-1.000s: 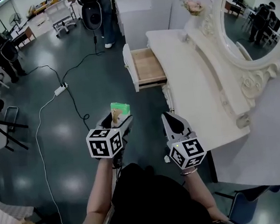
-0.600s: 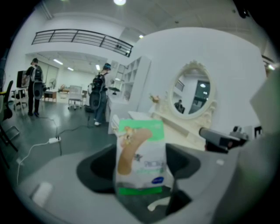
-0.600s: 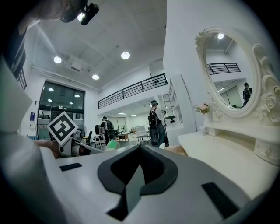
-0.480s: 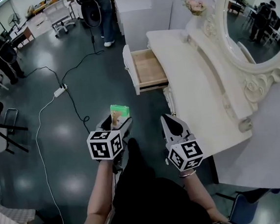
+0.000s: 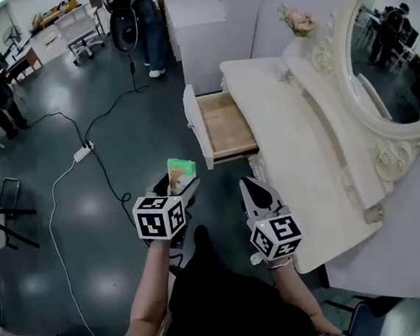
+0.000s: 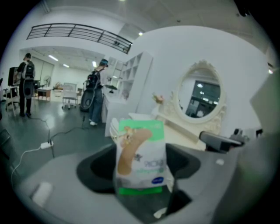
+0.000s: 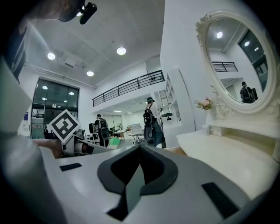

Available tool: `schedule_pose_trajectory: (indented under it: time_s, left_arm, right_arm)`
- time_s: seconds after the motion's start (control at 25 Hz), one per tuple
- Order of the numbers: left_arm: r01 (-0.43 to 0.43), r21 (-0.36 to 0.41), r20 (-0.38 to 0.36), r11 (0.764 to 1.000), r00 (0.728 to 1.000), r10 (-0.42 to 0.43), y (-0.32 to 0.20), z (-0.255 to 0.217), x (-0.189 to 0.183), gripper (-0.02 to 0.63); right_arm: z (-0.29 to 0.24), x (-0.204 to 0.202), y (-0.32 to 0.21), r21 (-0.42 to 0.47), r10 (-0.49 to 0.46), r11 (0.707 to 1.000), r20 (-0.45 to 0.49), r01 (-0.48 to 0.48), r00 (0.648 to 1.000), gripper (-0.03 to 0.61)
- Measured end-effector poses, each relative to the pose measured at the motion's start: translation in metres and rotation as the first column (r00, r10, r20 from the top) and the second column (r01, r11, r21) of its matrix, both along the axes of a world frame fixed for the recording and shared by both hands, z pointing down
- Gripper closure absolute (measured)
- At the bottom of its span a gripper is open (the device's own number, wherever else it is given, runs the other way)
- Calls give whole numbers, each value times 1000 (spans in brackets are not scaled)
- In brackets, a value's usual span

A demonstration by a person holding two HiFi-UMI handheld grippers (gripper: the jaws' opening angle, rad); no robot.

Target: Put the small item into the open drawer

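My left gripper (image 5: pixel 176 183) is shut on a small green-and-white plaster packet (image 5: pixel 180 168), which stands upright between its jaws (image 6: pixel 141 157). The open wooden drawer (image 5: pixel 225 124) juts out of the white dressing table (image 5: pixel 289 141), ahead and to the right of the packet. In the head view my right gripper (image 5: pixel 255 192) hangs shut and empty beside the table's near corner. Its jaws meet in the right gripper view (image 7: pixel 139 168), where the left gripper's marker cube (image 7: pixel 64 125) shows at the left.
An oval mirror (image 5: pixel 390 43) and a flower vase (image 5: pixel 298 21) stand at the table's back. A white cable with a power strip (image 5: pixel 83 151) trails over the dark floor at left. People (image 5: pixel 139 22) and chairs (image 5: pixel 78 25) are farther off.
The view has shifted nearer the table, so the drawer sits lower and closer. Both grippers keep their hold and spacing; the packet stays gripped.
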State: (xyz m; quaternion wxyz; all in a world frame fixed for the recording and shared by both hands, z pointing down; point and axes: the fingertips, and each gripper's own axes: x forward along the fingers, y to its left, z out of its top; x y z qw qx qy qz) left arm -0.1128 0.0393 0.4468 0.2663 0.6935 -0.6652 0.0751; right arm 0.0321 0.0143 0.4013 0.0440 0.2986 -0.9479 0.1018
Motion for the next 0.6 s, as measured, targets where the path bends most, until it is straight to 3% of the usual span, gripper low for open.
schedule_pose_trajectory:
  time_s: [0.6]
  left_arm:
    - [-102,-42,-6,994,995,101,-117,10,-80,262]
  right_arm:
    - [-2,-78,-103,-1,127,992,-30,-127,991,574]
